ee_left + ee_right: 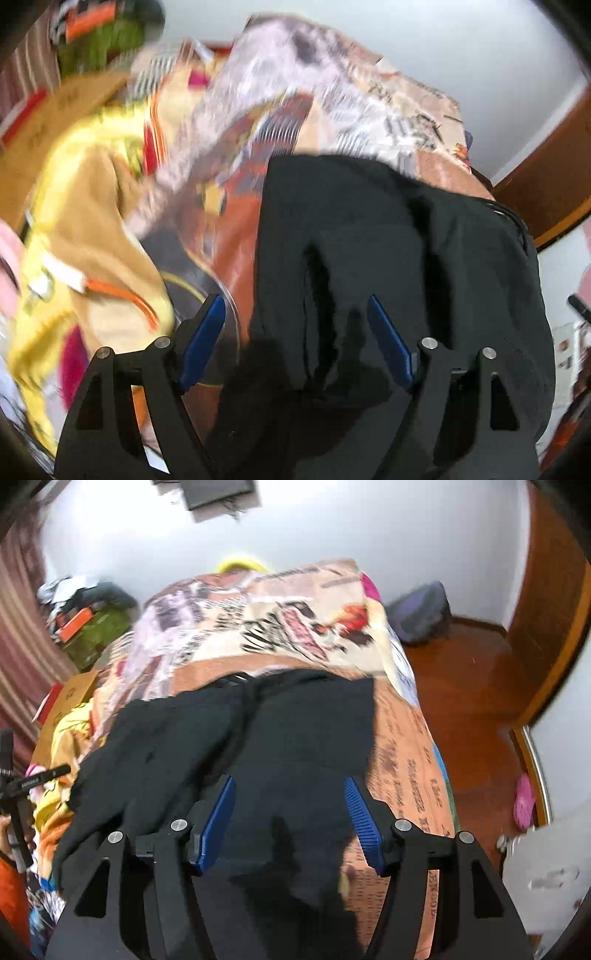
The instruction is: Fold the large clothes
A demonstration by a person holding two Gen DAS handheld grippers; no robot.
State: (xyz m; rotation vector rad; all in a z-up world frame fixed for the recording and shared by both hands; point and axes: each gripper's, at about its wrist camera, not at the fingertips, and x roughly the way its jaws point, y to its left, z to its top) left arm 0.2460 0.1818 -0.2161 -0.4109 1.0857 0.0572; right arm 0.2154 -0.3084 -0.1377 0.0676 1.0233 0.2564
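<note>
A large black garment [388, 236] lies spread on a bed with a patterned orange and beige cover [369, 107]. It also shows in the right wrist view [280, 731], on the same cover [406, 738]. My left gripper [295, 306] is open above the garment's near left edge, its blue pads [205, 339] wide apart and empty. My right gripper [290, 786] is open above the garment's near right part, blue pads [364, 819] apart and empty.
A yellow and tan garment [85, 221] is heaped at the bed's left side. Cardboard boxes [70, 698] and a green box [96, 635] stand by the striped curtain. Wooden floor [472, 686], a dark bag [421, 613] and a pink item [524, 797] lie to the right.
</note>
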